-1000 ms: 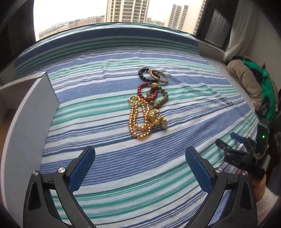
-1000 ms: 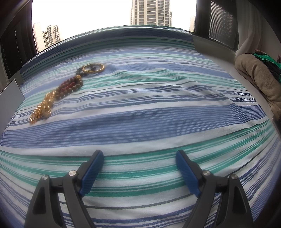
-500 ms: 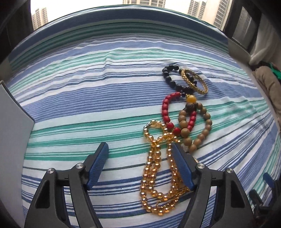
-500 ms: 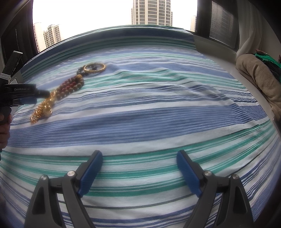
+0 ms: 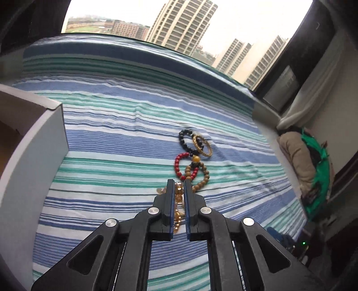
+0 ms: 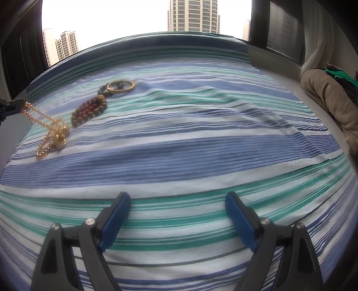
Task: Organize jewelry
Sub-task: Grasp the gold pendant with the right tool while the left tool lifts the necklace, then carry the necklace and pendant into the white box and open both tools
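Left tongs (image 5: 179, 185) pinch amber necklace (image 6: 51, 132) beside grey box (image 5: 33, 152).

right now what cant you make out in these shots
- Left wrist view: most of the amber bead necklace is hidden by the left tongs shut on it.
- Left wrist view: the inside of the grey box is cut off by the frame edge.
- Right wrist view: the left tongs are cut off at the edge.

Before me: bed under striped sheet (image 6: 179, 138), blue, green and white bands. Beyond its far edge: window (image 6: 125, 20), pale daylight, tower blocks (image 5: 181, 24). Right edge: white curtain (image 6: 317, 31), beige blanket heap (image 6: 329, 98).
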